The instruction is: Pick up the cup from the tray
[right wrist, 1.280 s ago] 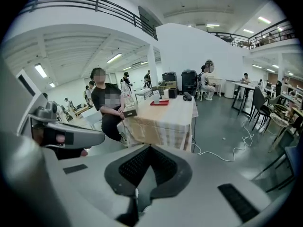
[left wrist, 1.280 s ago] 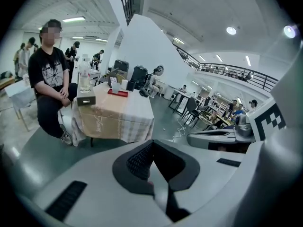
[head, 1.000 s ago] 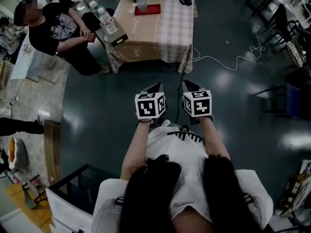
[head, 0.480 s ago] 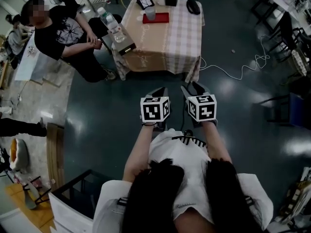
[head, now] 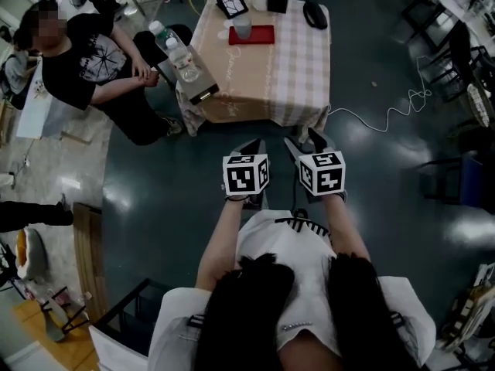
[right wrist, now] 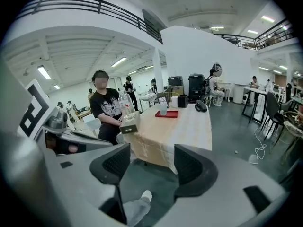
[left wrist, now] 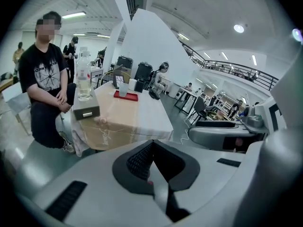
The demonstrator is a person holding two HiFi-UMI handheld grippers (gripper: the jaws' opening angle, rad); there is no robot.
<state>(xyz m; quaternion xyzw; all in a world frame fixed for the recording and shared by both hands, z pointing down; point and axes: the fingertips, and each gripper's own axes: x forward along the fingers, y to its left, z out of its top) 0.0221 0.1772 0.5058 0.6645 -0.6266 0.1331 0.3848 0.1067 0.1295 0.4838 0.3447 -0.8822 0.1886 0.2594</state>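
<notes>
A clear cup (head: pixel 243 26) stands on a red tray (head: pixel 253 35) at the far end of a cloth-covered table (head: pixel 267 76). The left gripper view shows the cup (left wrist: pixel 123 89) and tray (left wrist: pixel 126 96) far off; the right gripper view shows the same cup (right wrist: pixel 163 109) and tray (right wrist: pixel 167 113). Both grippers are held over the dark floor, short of the table's near edge. My left gripper (head: pixel 252 147) is shut, its pads meeting (left wrist: pixel 151 144) with nothing in them. My right gripper (head: pixel 304 141) is open (right wrist: pixel 151 163); its jaws have just been opening, with nothing between them.
A person (head: pixel 81 60) sits at the table's left side. Water bottles (head: pixel 175 49) and a small box (head: pixel 203 93) occupy the left corner. A tablet (head: pixel 231 2) and black items (head: pixel 315 14) sit at the far edge. A white cable (head: pixel 387 113) lies on the floor to the right.
Both grippers have moved forward toward the table, which now looks nearer in the head view. The right gripper's jaws went from shut to open. The left stayed shut.
</notes>
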